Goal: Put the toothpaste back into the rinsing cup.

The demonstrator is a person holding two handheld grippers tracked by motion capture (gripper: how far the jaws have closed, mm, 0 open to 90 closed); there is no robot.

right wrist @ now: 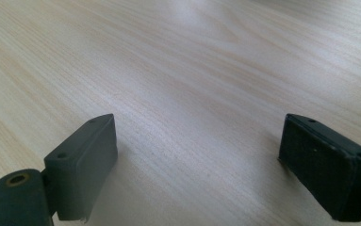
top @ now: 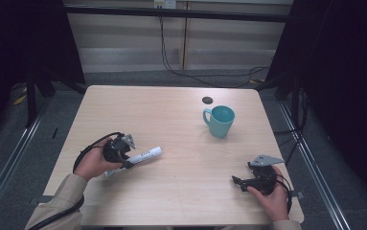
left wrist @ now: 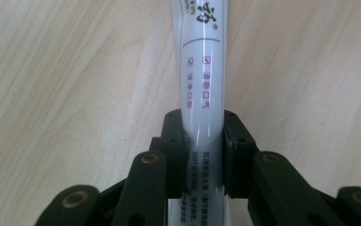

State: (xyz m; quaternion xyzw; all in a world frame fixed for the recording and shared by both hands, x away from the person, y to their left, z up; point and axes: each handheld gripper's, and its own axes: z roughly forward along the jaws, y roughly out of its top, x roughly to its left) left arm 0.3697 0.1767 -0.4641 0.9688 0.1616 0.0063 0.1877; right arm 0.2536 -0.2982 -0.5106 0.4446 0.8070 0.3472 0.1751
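left gripper (left wrist: 201, 141) clamps tube (left wrist: 201, 75) mid-table; open wood around

tube (left wrist: 201, 70) ends cut off, print unreadable

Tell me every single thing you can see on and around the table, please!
table: one, light wood, middle of the high view.
tube: one, white with printed writing, lying on the table's left part, clamped by the left gripper.
mug: one, teal, upright on the far right part of the table, handle to its left.
round spot: one, dark, on the table just beyond the mug; too small to tell what it is.
cables: a few, black, on the grey floor beyond the table.
left gripper: one, black, jaws closed on the tube.
right gripper: one, black, jaws wide apart over bare wood, nothing between them.
hands: two, left hand and right hand, each holding a gripper, beige sleeves.
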